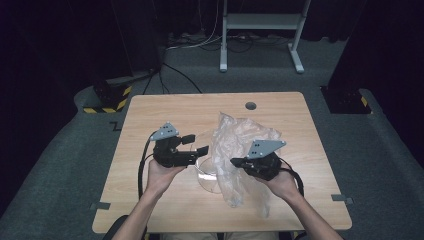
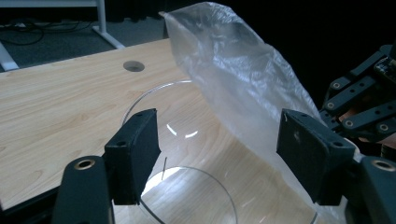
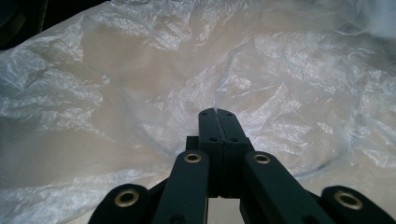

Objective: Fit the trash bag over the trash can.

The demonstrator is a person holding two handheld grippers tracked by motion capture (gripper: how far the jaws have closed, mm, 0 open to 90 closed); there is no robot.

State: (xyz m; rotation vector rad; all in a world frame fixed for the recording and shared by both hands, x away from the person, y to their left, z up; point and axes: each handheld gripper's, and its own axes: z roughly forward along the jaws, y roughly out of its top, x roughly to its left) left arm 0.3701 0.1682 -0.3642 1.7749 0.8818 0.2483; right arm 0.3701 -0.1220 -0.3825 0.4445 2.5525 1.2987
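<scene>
A crumpled clear plastic bag [image 1: 240,135] lies at the middle of the wooden table [image 1: 165,107], partly draped over a round clear container [image 1: 206,172]. My right gripper [image 1: 234,161] is shut on a fold of the bag; in the right gripper view the jaws [image 3: 217,112] meet with thin film pinched at their tips and the bag [image 3: 140,70] spreads behind them. My left gripper [image 1: 196,144] is open at the container's left side. In the left gripper view its pads [image 2: 219,144] stand wide apart with the container [image 2: 201,154] between them, and the bag [image 2: 233,70] rises at the right.
A round hole [image 1: 250,106] is cut in the table near its far edge. A white metal stand [image 1: 260,22] is on the floor beyond the table, and a yellow-and-black striped base [image 1: 107,100] sits at the far left corner. Cables trail from both grippers.
</scene>
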